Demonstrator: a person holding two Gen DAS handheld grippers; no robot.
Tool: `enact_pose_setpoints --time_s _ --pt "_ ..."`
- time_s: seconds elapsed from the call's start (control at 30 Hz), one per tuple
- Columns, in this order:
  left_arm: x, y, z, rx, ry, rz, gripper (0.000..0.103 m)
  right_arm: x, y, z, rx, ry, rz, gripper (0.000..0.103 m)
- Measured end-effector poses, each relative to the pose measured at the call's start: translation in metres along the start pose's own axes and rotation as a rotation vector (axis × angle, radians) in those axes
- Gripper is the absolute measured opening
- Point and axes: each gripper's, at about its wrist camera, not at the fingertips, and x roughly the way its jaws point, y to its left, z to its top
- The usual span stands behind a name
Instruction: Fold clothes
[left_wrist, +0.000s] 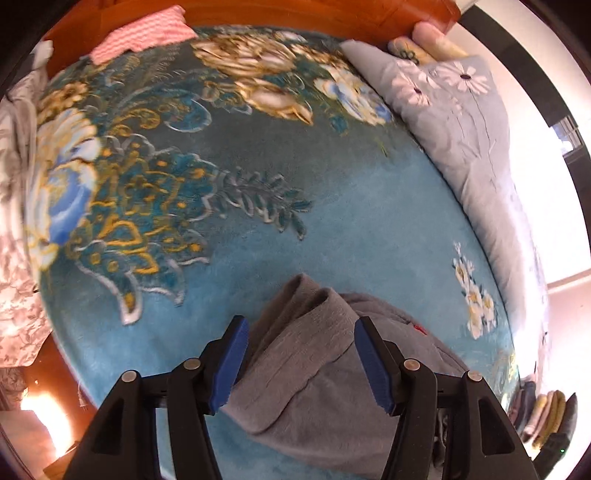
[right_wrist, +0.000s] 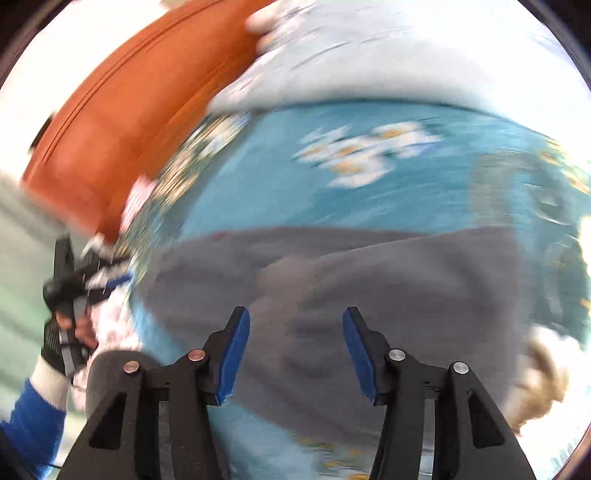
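While spread wide and empty, left claw (left_wrist: 301, 360) and right claw (right_wrist: 295, 354) over grey garment (left_wrist: 314, 369) at six o'clock on blue bed blanket (left_wrist: 332, 206); probably soft, light, floppy; best pinched at folded edge.

Blurred, the right tongs (right_wrist: 295, 350) stand open over the grey garment (right_wrist: 369, 280) on the blue floral blanket (right_wrist: 258, 177)

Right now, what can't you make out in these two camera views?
- Grey garment: left wrist view, its near part hidden behind the open left gripper.
- Red mark on it: too small to identify.
- Right wrist view: motion blur smears the garment's folds and blanket; right gripper open.
- Stacked clothes: cut off at the edge.
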Motion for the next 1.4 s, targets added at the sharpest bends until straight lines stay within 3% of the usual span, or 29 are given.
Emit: enact_pose_setpoints --time_s 0.07,0.23,0.27,0.4,0.6,0.67,0.73,0.8,0.87,1.0,1.1,1.23,1.4 --pt "0.006 -0.004 -0.001 0.027 0.002 -0.005 0.060 -0.010 -0.031 -0.001 0.068 -0.005 -0.042 0.054" --pt "0.013 -0.016 -0.007 0.090 0.005 0.010 0.028 -0.019 -0.085 -0.015 0.197 0.022 -0.124 0.054" --pt "0.015 -0.017 -0.008 0.103 0.017 0.006 0.012 -0.020 -0.092 -0.019 0.216 0.030 -0.132 0.054" --pt "0.013 -0.026 -0.012 0.155 0.002 0.023 0.000 -0.019 -0.103 -0.027 0.248 0.042 -0.136 0.054" --pt "0.004 -0.019 0.003 0.100 -0.044 0.074 0.002 -0.017 -0.109 -0.034 0.259 0.040 -0.132 0.054" --pt "0.007 -0.009 0.006 0.057 -0.024 0.051 0.005 -0.017 -0.109 -0.033 0.250 0.037 -0.131 0.054" --pt "0.010 0.003 0.009 0.001 0.001 0.018 0.019 -0.018 -0.110 -0.032 0.257 0.032 -0.125 0.054" --pt "0.011 0.013 0.012 -0.046 0.002 -0.018 0.046 -0.018 -0.111 -0.032 0.263 0.030 -0.120 0.054" --pt "0.013 0.020 0.014 -0.087 0.003 -0.059 0.054 -0.017 -0.111 -0.032 0.267 0.034 -0.117 0.054" --pt "0.019 0.022 0.014 -0.136 0.040 -0.181 0.055 -0.013 -0.109 -0.032 0.263 0.049 -0.113 0.054" --pt "0.024 0.012 0.012 -0.093 0.101 -0.244 0.055 -0.011 -0.107 -0.031 0.261 0.055 -0.113 0.054" --pt "0.019 -0.002 0.007 0.006 0.158 -0.223 0.053 -0.009 -0.109 -0.031 0.274 0.059 -0.107 0.054" --pt "0.002 -0.005 0.000 0.070 0.187 -0.296 0.053 -0.010 -0.108 -0.030 0.275 0.059 -0.106 0.054"
